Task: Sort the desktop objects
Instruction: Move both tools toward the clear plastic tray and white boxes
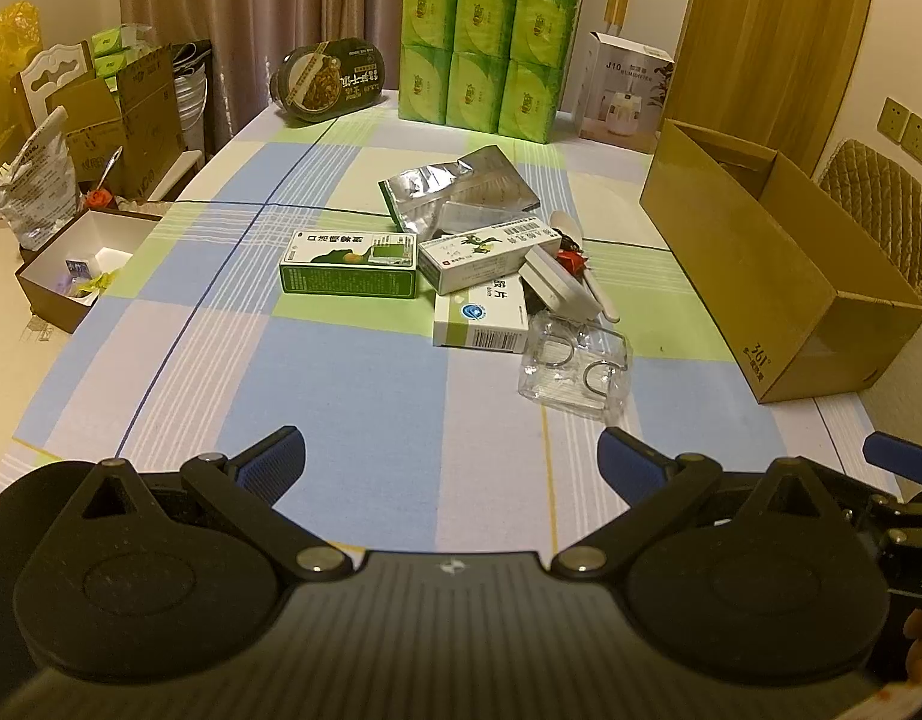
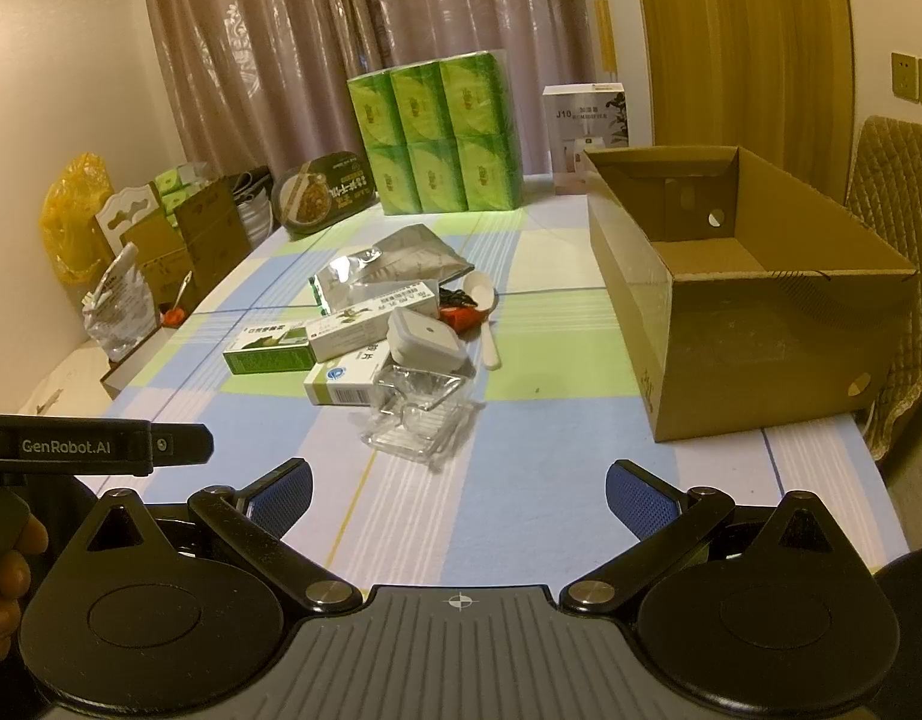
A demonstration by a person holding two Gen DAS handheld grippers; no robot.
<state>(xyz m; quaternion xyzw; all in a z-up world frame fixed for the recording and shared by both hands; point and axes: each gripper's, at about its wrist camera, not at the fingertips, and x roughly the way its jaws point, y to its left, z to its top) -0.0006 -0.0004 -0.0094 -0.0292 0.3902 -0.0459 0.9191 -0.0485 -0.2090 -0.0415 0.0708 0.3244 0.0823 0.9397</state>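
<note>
Clear plastic tray (image 2: 422,420) lies at twelve o'clock, nearest the right gripper (image 2: 459,495); both grippers' fingers spread apart, empty.

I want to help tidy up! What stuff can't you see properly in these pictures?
- Cardboard box: left view, its near wall hides the inside.
- Red thing: right view, the white case covers part of it.
- Medicine boxes: both views, print too small.
</note>
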